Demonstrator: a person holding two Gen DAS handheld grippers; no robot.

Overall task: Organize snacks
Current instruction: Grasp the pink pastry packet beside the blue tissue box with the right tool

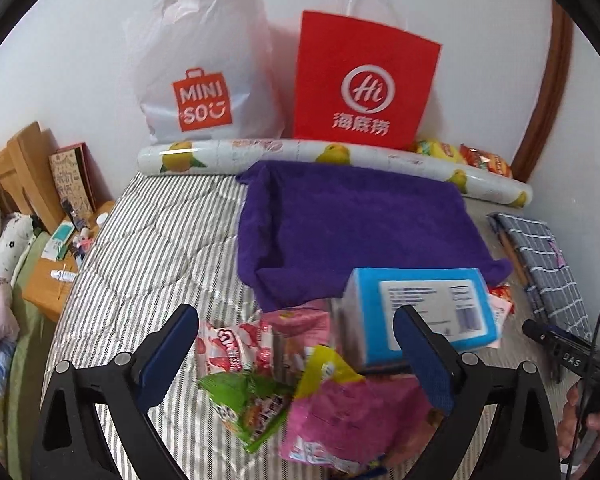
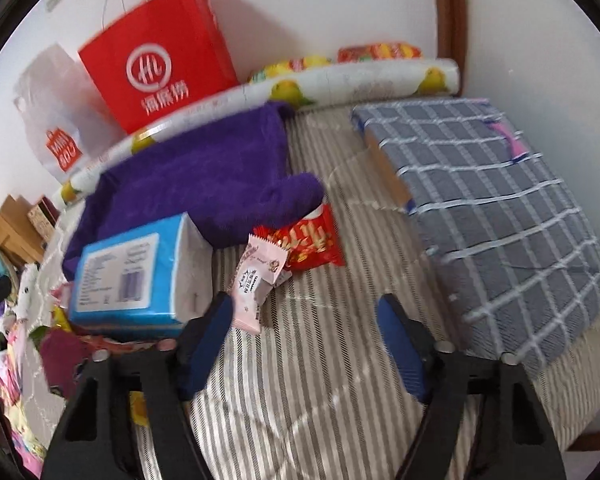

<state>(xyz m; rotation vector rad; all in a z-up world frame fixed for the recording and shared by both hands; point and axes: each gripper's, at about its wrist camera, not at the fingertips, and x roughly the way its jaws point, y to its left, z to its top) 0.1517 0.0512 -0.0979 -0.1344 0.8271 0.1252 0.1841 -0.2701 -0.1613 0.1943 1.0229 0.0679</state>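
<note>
Several snack packets lie in a heap on the striped bed: a pink packet (image 1: 352, 420), a green packet (image 1: 252, 404), a strawberry packet (image 1: 236, 340). My left gripper (image 1: 296, 352) is open just above this heap. A blue tissue pack (image 1: 424, 312) lies on the heap's right side and also shows in the right wrist view (image 2: 128, 276). A pale pink wrapper (image 2: 260, 276) and a red packet (image 2: 312, 240) lie beside it. My right gripper (image 2: 304, 332) is open and empty, its left fingertip near the pale pink wrapper.
A purple towel (image 1: 352, 220) is spread behind the snacks. A red paper bag (image 1: 364, 80) and a white Miniso bag (image 1: 204, 68) stand against the wall behind a fruit-print roll (image 1: 300, 152). A checked grey cushion (image 2: 488, 208) lies right. More snacks (image 2: 376, 52) sit in the far corner.
</note>
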